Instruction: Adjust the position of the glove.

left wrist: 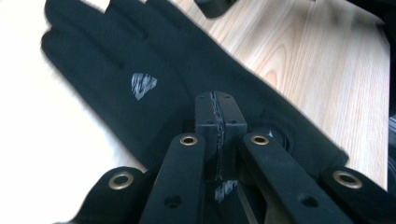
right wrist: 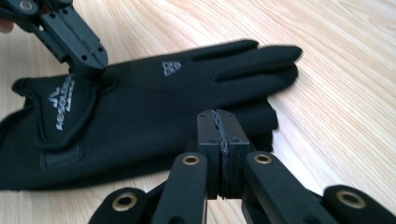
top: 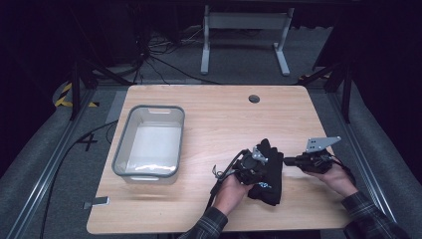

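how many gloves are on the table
1 for certain: a black glove on the wooden table, lying between the left hand-held gripper and right hand-held gripper. A second layer at its edge may be another glove underneath.

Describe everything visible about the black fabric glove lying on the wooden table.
The black fabric glove looks like soft, matte stretch knit. It lies flat on the light wooden table, near the person's edge, right of the grey plastic bin. Its fingers are extended close together. A small grey triangular logo marks the back of the hand, and a cuff tab carries grey lettering. More black fabric shows beneath it, perhaps a second glove. The shut left gripper rests its tip on the glove near the cuff; the shut right gripper hovers over its edge.
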The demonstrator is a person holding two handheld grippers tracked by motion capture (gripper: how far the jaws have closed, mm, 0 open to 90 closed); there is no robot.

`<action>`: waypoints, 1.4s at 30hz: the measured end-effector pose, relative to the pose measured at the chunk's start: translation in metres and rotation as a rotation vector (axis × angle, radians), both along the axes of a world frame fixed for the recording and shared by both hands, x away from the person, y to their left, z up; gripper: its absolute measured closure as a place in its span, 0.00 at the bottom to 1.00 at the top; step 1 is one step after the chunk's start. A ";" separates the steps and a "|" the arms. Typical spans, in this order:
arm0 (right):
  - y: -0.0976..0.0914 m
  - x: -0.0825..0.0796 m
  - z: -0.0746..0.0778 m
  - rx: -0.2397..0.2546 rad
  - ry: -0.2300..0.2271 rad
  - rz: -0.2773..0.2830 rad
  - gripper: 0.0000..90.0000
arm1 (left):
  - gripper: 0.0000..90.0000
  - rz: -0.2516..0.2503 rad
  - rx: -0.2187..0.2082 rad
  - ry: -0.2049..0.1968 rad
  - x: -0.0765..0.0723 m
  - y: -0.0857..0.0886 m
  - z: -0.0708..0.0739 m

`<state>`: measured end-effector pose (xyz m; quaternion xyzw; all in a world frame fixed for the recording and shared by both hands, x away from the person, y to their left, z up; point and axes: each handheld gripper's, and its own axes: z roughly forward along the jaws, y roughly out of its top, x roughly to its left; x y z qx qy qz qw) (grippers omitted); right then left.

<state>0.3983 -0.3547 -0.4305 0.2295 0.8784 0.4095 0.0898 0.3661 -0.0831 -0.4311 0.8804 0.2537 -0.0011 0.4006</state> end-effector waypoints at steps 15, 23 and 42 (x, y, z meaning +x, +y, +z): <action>0.027 0.009 -0.016 -0.066 0.035 0.067 1.00 | 1.00 0.012 0.101 0.014 0.003 -0.005 -0.019; 0.030 0.003 -0.018 -0.066 0.051 0.094 1.00 | 1.00 0.051 0.128 0.004 0.009 0.005 -0.018; 0.045 -0.020 -0.021 -0.033 0.083 0.183 1.00 | 1.00 0.078 0.146 -0.011 0.026 0.018 -0.017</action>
